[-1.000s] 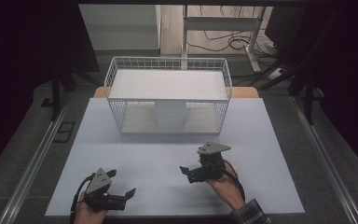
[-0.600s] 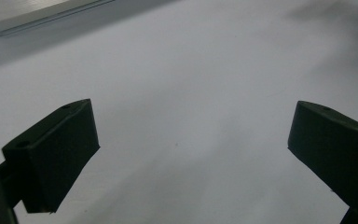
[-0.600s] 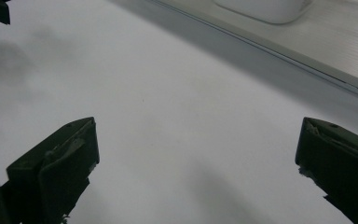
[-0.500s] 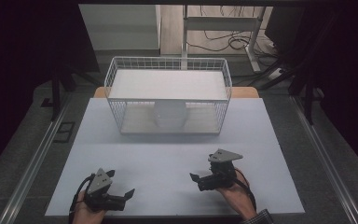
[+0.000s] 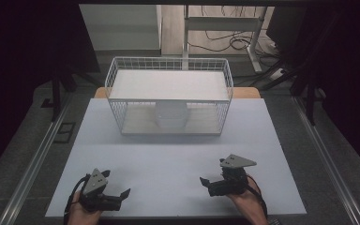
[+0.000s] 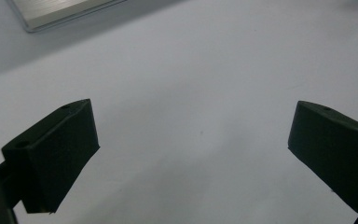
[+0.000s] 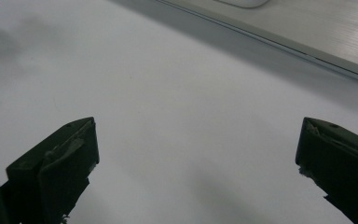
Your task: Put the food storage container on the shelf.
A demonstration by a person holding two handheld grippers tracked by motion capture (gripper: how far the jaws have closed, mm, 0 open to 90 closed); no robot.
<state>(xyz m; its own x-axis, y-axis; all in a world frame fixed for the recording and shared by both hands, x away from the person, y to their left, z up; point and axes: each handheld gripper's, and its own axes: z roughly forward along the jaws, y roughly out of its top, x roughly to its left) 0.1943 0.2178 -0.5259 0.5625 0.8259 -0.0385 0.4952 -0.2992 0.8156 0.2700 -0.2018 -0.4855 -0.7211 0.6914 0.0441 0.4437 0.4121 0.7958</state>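
A white wire basket [image 5: 168, 101] stands at the back middle of the white table [image 5: 168, 159], with a flat white panel across its top. A white cylindrical object [image 5: 171, 115] sits low inside it. My left gripper [image 5: 117, 183] rests at the near left edge, open and holding nothing; in the left gripper view its jaws [image 6: 191, 135] stand wide apart over bare table. My right gripper [image 5: 211, 172] sits at the near right, also open, and its jaws [image 7: 196, 149] are spread over bare table. Both are well short of the basket.
The basket's pale base plate [image 7: 307, 28] crosses the top of the right gripper view, and its corner [image 6: 60, 11] shows in the left gripper view. Metal rails [image 5: 33, 164] run along the table's sides. A desk frame and cables [image 5: 225, 28] stand behind the table.
My right gripper has drawn back toward the near edge and shifted right. The left gripper has barely moved. Both stay open.
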